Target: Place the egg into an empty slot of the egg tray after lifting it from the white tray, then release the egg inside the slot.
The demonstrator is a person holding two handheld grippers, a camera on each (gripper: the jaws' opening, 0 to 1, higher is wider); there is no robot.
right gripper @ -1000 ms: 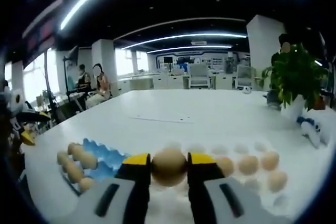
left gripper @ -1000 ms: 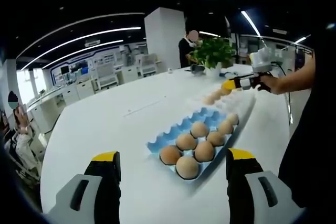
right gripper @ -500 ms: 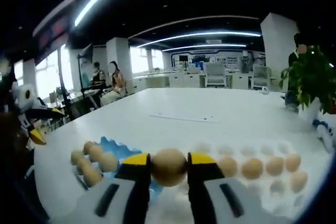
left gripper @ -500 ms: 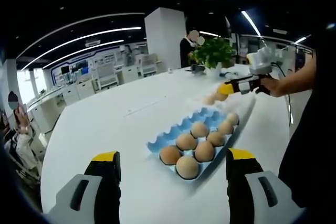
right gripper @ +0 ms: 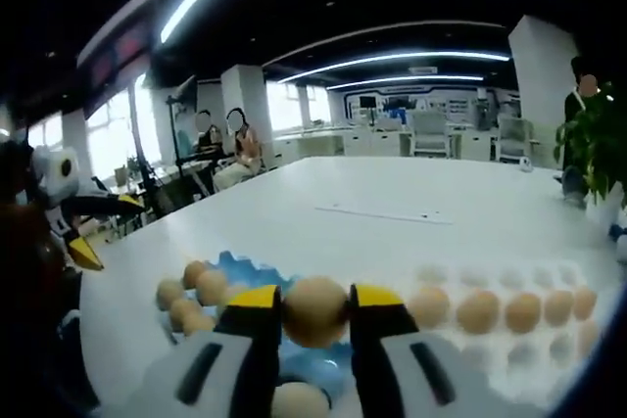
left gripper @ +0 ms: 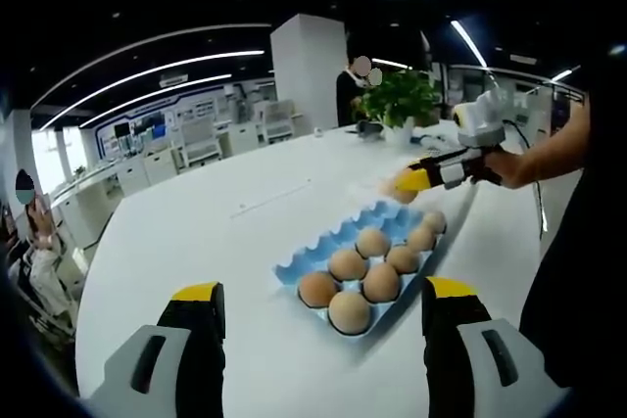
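The left gripper stands wide open with nothing between its yellow-tipped jaws, low over the near edge of the white desk. Just ahead of it lies the blue egg tray, angled away toward the far right, with seven brown eggs filling its near end and bare blue slots along its far-left side. Beyond the egg tray's far end, in the left gripper view, the right gripper comes in from the right, held by a person's hand, and hangs above the far end of the egg tray. Behind it, near the desk's far edge, stands a green potted plant.

In the right gripper view, the left gripper shows at the far left edge, past the desk's left side. To its right lies the egg tray with several eggs in its left part, and one more pale egg sits low between the jaws, blurred. The right gripper is clenched on the egg, which is pinched between the two yellow tips above the egg tray's blue slots, off the desk. To the right of it stretches the white tray, carrying a row of brown eggs and some empty hollows. The potted plant stands at the desk's right edge.
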